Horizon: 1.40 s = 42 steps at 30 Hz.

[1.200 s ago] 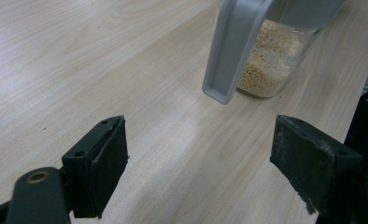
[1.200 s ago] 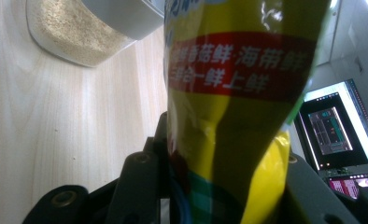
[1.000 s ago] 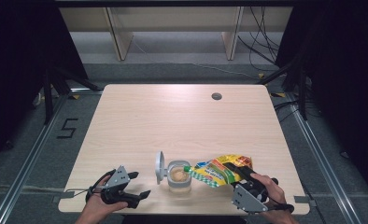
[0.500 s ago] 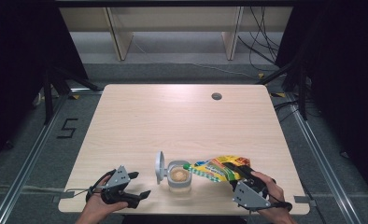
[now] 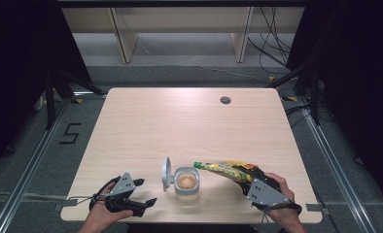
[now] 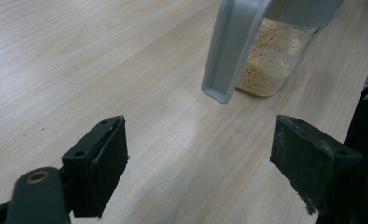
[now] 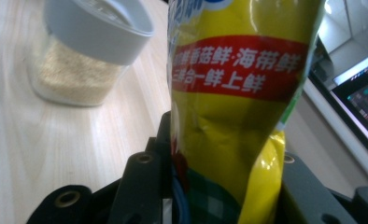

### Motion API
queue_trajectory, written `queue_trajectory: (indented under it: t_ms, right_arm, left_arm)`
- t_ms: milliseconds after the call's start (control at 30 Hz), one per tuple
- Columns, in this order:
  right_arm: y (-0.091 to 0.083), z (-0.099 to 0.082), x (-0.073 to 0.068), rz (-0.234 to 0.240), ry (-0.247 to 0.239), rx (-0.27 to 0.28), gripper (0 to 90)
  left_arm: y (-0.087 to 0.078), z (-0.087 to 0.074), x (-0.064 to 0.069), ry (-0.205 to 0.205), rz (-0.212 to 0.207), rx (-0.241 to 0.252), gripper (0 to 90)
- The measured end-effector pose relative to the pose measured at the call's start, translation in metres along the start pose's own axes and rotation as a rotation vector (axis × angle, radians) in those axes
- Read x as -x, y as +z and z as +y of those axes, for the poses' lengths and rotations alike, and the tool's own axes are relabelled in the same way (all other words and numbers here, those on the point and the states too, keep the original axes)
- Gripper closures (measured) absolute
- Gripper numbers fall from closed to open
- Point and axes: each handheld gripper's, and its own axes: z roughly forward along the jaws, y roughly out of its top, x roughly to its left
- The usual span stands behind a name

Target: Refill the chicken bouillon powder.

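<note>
High view: your right gripper (image 5: 242, 180) squeezes the yellow bag (image 5: 226, 169), its tip over the open jar (image 5: 186, 181). Your left gripper (image 5: 143, 191) is wide open, holding nothing.

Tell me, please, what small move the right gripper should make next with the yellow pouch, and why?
Probably tip the yellow printed pouch a little further, lowering its green end over the clear jar's mouth. The right gripper grips the pouch almost level, its tip just at the jar's rim; the grey flip lid stands open, and the jar is part-filled with pale granules.
</note>
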Motion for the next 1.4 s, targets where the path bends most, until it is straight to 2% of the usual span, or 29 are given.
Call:
queue_trajectory:
  t_ms: [167, 200, 267, 333, 400, 433, 467, 533, 567, 600, 667, 700, 767, 867, 900, 933, 967, 1000, 1033, 1067, 1100, 1167, 1200, 1233, 1267, 1300, 1333, 1367, 1400]
  right_arm:
    - [0.005, -0.013, 0.008, 0.017, 0.126, 0.029, 70.0]
    - [0.007, -0.015, 0.010, 0.010, 0.140, 0.030, 70.0]
    - [0.008, -0.018, 0.014, -0.009, 0.161, 0.028, 70.4]
    - [0.009, -0.022, 0.018, -0.016, 0.203, 0.038, 70.6]
    - [0.010, -0.024, 0.021, -0.027, 0.240, 0.041, 70.7]
    - [0.012, -0.025, 0.022, -0.030, 0.246, 0.048, 70.9]
    - [0.013, -0.027, 0.024, -0.030, 0.258, 0.057, 70.9]
    - [0.015, -0.030, 0.025, -0.017, 0.298, 0.059, 70.9]
    - [0.017, -0.031, 0.026, -0.018, 0.304, 0.064, 71.0]
    - [0.018, -0.033, 0.027, -0.015, 0.316, 0.060, 70.9]
    - [0.021, -0.035, 0.030, -0.029, 0.332, 0.072, 71.0]
    - [0.023, -0.036, 0.031, -0.026, 0.331, 0.084, 71.0]
    - [0.026, -0.039, 0.032, -0.024, 0.340, 0.085, 71.1]
    - [0.029, -0.044, 0.033, -0.010, 0.402, 0.084, 71.0]
    - [0.029, -0.047, 0.033, -0.004, 0.407, 0.076, 71.1]
    - [0.029, -0.049, 0.033, -0.006, 0.414, 0.078, 71.3]
    - [0.028, -0.051, 0.035, -0.007, 0.392, 0.089, 71.3]
    - [0.027, -0.052, 0.034, -0.006, 0.448, 0.086, 71.3]
    - [0.027, -0.054, 0.034, -0.006, 0.451, 0.091, 71.3]
    - [0.026, -0.055, 0.035, 0.003, 0.471, 0.089, 71.1]
    - [0.027, -0.055, 0.034, -0.009, 0.482, 0.096, 70.9]
    - [0.024, -0.056, 0.034, 0.001, 0.490, 0.087, 70.3]
    - [0.024, -0.057, 0.035, 0.009, 0.493, 0.092, 70.2]
    - [0.022, -0.057, 0.035, 0.009, 0.494, 0.087, 70.1]
    - [0.021, -0.059, 0.035, 0.012, 0.489, 0.083, 70.1]
    - [0.019, -0.060, 0.034, 0.006, 0.510, 0.078, 70.1]
    - [0.018, -0.062, 0.035, 0.014, 0.505, 0.083, 70.0]
    - [0.016, -0.063, 0.034, 0.009, 0.521, 0.069, 70.0]
    - [0.014, -0.067, 0.034, 0.001, 0.507, 0.066, 69.9]
  left_arm:
    - [0.000, 0.001, 0.000, 0.008, 0.000, -0.008, 18.2]
    - [0.001, 0.001, -0.001, 0.026, -0.001, -0.007, 18.2]
    - [0.001, 0.001, 0.000, 0.017, -0.006, -0.007, 18.2]
    - [0.001, 0.001, 0.001, 0.001, -0.008, -0.013, 18.2]
    - [0.001, 0.001, -0.001, 0.025, -0.007, -0.011, 18.2]
    - [0.001, 0.001, -0.001, 0.024, -0.006, -0.011, 18.2]
    - [0.001, 0.000, 0.000, 0.000, -0.008, -0.011, 18.2]
    - [0.001, 0.000, 0.000, -0.004, -0.008, -0.009, 18.2]
    - [0.001, 0.000, 0.000, 0.000, -0.008, -0.011, 18.2]
    - [0.001, 0.001, -0.001, 0.029, 0.003, -0.004, 18.2]
    - [0.000, 0.001, -0.001, 0.029, 0.000, -0.009, 18.2]
    - [0.001, 0.000, 0.000, -0.004, -0.005, 0.001, 18.2]
    - [0.001, 0.000, 0.000, -0.002, -0.006, -0.001, 18.2]
    - [-0.001, 0.001, -0.001, 0.024, -0.007, -0.003, 18.2]
    - [-0.001, 0.001, 0.001, -0.004, -0.005, 0.000, 18.2]
    - [0.000, 0.000, 0.001, -0.010, -0.009, 0.009, 18.2]
    - [-0.001, 0.000, -0.001, 0.010, 0.008, 0.001, 18.2]
    - [0.000, 0.001, 0.000, 0.007, -0.003, 0.011, 18.2]
    - [-0.001, 0.001, -0.002, 0.029, 0.000, -0.008, 18.2]
    - [-0.001, 0.000, 0.000, 0.004, -0.003, -0.004, 18.2]
    - [0.000, 0.000, 0.001, -0.006, -0.008, 0.004, 18.2]
    - [-0.001, 0.001, 0.001, 0.002, -0.005, 0.001, 18.2]
    - [0.000, 0.000, 0.001, -0.011, -0.008, 0.009, 18.2]
    - [-0.002, 0.001, -0.001, 0.013, 0.003, -0.020, 18.2]
    - [-0.001, 0.001, -0.001, 0.012, 0.000, -0.006, 18.2]
    - [-0.001, 0.001, -0.002, 0.028, -0.001, -0.003, 18.2]
    - [-0.001, 0.001, -0.001, 0.003, -0.003, -0.004, 18.2]
    - [-0.001, 0.001, -0.001, 0.004, -0.003, -0.009, 18.2]
    - [0.000, 0.001, 0.000, 0.001, -0.011, 0.007, 18.2]
